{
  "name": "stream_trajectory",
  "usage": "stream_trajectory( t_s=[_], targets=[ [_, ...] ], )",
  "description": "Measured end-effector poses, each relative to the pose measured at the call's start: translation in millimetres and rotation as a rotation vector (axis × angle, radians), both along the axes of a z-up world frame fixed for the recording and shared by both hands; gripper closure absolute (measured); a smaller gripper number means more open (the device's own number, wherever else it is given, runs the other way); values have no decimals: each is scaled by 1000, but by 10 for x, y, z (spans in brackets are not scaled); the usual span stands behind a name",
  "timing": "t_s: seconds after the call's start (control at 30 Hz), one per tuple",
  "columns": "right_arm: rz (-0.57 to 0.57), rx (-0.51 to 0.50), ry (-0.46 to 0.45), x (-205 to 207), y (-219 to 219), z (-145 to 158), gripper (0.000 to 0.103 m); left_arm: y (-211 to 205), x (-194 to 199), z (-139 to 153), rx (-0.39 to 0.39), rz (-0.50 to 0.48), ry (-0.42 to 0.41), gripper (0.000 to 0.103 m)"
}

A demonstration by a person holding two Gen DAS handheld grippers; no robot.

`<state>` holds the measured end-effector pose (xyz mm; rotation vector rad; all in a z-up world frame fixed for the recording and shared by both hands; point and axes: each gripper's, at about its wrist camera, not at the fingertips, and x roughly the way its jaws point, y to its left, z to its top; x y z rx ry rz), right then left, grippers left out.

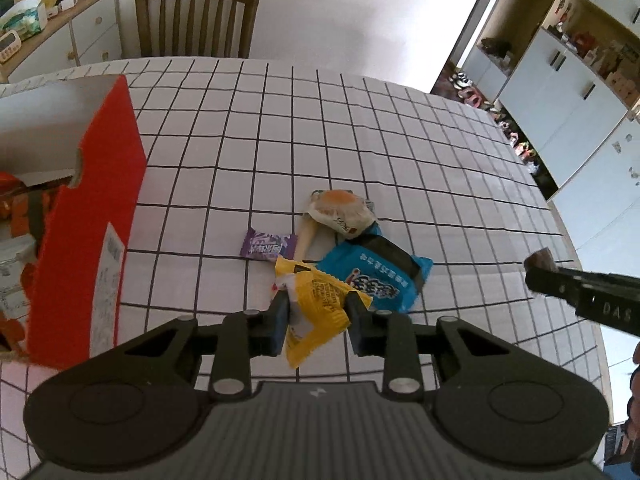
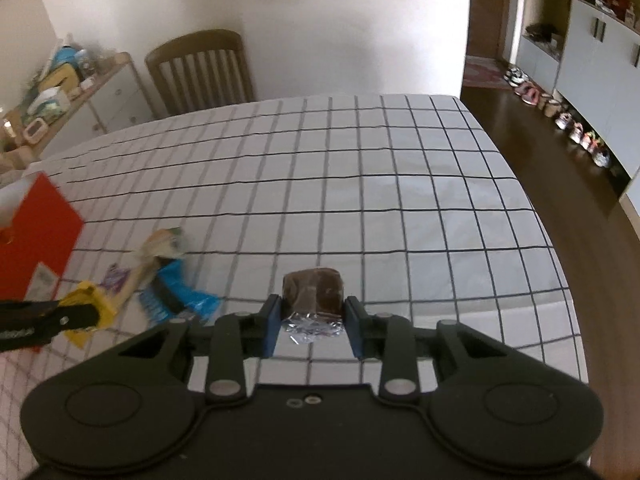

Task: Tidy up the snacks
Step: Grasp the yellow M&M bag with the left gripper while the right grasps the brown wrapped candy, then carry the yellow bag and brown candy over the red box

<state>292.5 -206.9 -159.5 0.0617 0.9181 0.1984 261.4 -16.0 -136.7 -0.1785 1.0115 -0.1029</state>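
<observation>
1. Grip status, left. The left gripper is clamped on the yellow packet. Both pads press its crumpled wrapper, and the packet hangs clear of the checked tablecloth.
2. Grip status, right. The right gripper is clenched on the brown foil-wrapped cube. The cube sits squarely between the blue pads, with its silver foil end facing the camera.
3. Destination. The red box stands open at the left side of the table, with orange packets visible inside. This appears to be where the snacks go.
4. Carry. Keep both grips firm during transfer. The yellow wrapper is thin and slippery; it is judged likely to slide if pressure eases.
5. Sequence. The left gripper is nearer the box. Deliver the yellow packet first, then bring the cube across, so the two tools do not meet over the opening.
6. Clearance. Raise each load above the box wall before crossing it. Release only once well inside the rim.
7. Remaining items. The purple sachet, the blue packet and the white round-bun packet lie clustered on the cloth. Avoid sweeping them during passes.
</observation>
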Motion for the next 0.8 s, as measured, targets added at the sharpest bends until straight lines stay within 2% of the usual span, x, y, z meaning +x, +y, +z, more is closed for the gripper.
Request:
stream_trajectory(
  t_s=[0.43, 0.8],
  targets=[
    [67, 45, -13, -575, 332, 427, 71, 302, -433, 410, -57, 4, -46, 74],
    [140, 39, -50, -886, 940, 784, 71, 750, -708, 682, -77, -4, -72, 74]
  ],
)
